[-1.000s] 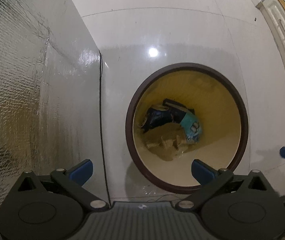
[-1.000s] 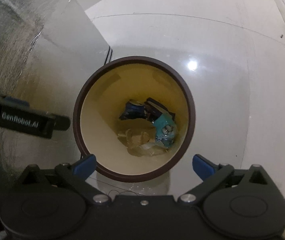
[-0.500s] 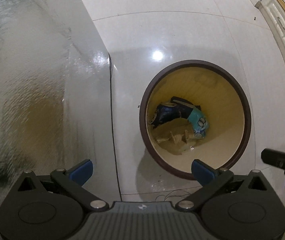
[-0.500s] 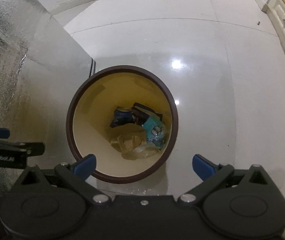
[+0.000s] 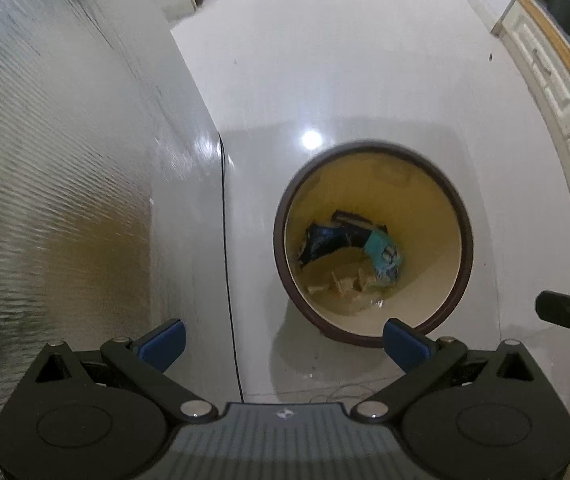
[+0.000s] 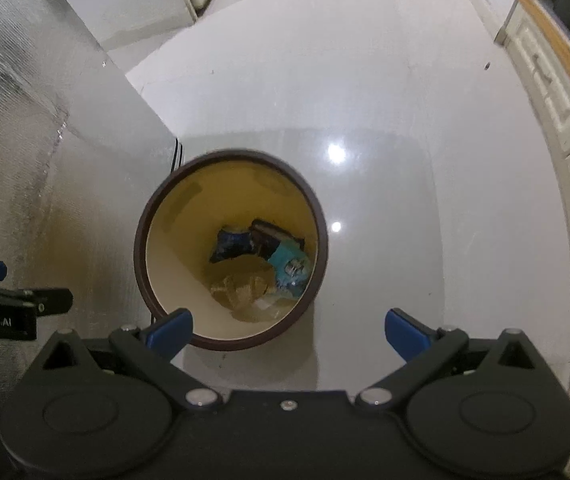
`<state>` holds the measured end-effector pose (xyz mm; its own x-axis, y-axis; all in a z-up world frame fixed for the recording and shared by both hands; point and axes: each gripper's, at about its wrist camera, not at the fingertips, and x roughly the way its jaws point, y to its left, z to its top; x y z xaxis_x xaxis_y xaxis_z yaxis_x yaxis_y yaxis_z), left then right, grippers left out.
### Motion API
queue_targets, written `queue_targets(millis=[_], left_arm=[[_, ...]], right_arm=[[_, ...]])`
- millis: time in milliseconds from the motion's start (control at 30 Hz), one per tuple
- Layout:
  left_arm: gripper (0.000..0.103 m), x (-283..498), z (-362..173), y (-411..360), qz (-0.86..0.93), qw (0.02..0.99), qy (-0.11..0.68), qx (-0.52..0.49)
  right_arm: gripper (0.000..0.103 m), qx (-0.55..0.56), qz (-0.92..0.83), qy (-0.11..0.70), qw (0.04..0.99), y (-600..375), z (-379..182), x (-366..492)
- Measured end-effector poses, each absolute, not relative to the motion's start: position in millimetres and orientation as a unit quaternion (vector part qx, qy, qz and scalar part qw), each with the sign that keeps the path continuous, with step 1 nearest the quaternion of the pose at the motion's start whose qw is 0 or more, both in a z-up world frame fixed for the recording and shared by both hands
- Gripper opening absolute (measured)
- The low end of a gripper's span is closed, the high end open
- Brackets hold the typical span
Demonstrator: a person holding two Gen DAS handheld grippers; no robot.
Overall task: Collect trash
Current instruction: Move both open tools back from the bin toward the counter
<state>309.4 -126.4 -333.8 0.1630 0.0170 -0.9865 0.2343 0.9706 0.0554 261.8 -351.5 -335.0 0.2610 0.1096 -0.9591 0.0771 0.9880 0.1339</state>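
Looking straight down, you have both grippers above a round bin that stands on the pale floor, just beside a silvery panel on its left. Your right gripper is the nearer one, almost over the rim; your left gripper hangs further left, so the bin lies ahead and to its right. Both pairs of fingers are spread wide and carry nothing. At the bottom of the bin lie the collected pieces: a dark blue wrapper, a teal packet and crumpled brown paper. No loose trash shows on the floor, so I judge the collecting nearly finished.
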Motion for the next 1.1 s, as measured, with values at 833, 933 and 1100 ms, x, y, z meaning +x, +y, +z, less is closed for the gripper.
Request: queue_targets(millis=[833,933,1100], left_arm=[[0.103,246.6,-188.6,-126.9,-0.085,0.851,0.504,0.121],[0.103,239.8,-170.9,-126.6,-0.088,0.862,0.485,0.115],[0.103,229.8,-137.8,-124.2,-0.095,0.877,0.46,0.096]], right_arm=[[0.103,0.072,-0.017,0.468,0.881,-360.4,-193.8,183.3],[0.103,0.068,-0.022,0.454,0.888,-359.2,-181.3,175.3],[0.103,0.065,-0.027,0.419,0.905,-359.0,-158.0,161.6]])
